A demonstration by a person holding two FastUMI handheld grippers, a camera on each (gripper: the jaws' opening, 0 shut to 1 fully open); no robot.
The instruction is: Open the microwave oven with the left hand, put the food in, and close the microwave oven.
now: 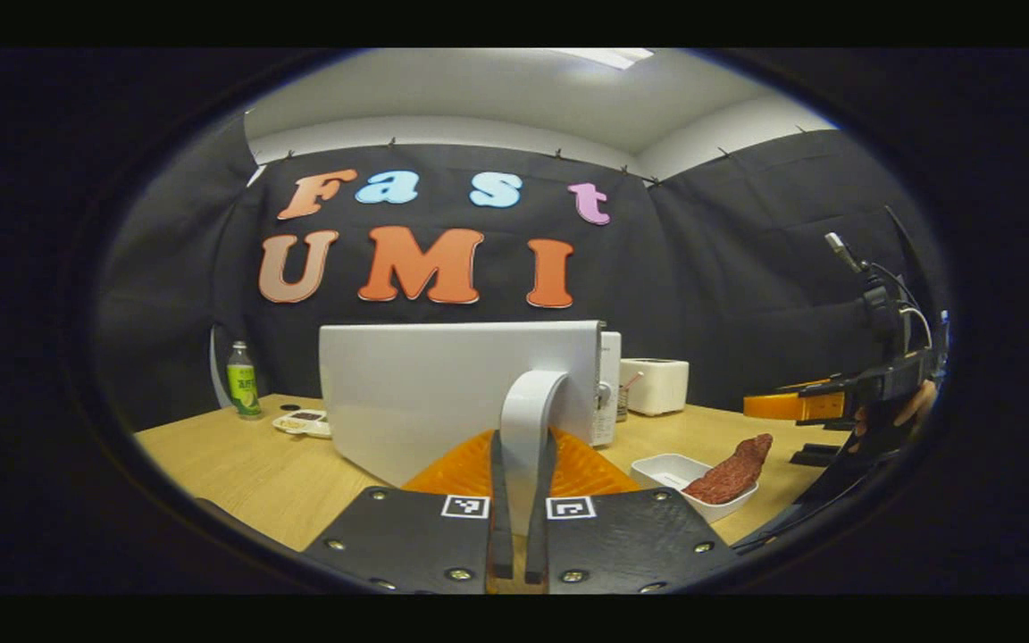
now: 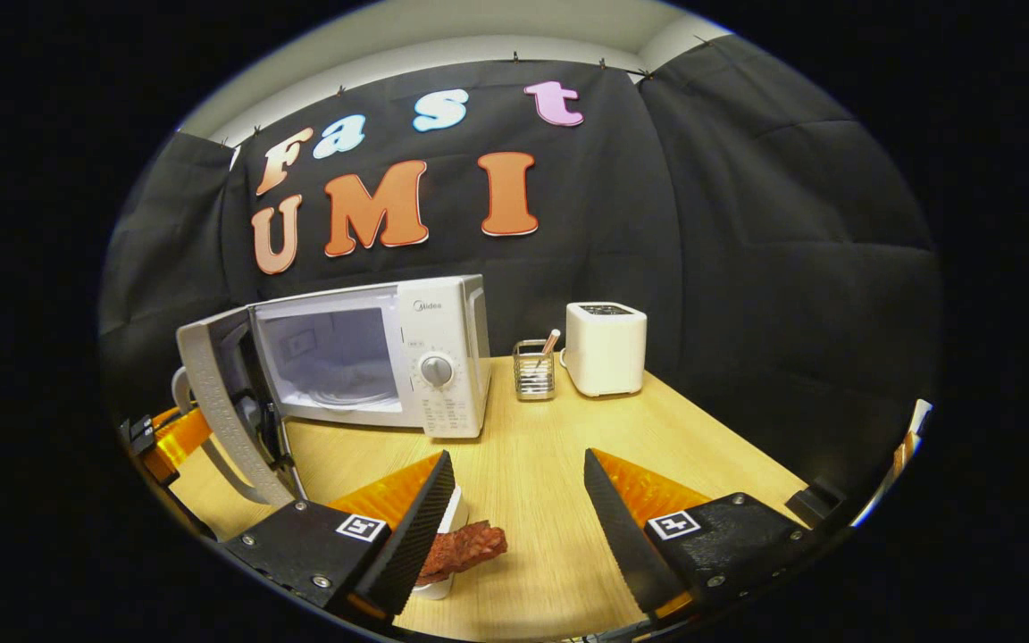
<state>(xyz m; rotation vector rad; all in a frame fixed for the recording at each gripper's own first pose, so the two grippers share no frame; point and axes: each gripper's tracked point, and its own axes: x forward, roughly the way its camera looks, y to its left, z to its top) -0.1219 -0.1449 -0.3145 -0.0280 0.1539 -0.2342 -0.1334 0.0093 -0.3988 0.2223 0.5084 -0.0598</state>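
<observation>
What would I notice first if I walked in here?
The white microwave at the back of the wooden table, its door swung wide open. The left tool is clamped on the door handle. Nearer, a reddish slab of meat lies across a small white dish.

Left gripper (image 1: 523,500): black screwed plates, square markers.

- A white boxy toaster (image 2: 605,347) stands near the far edge of the light wooden table (image 2: 532,500).
- A small wire holder (image 2: 533,369) stands just beside it.
- A green-labelled bottle (image 1: 243,381) stands at the far left corner.
</observation>
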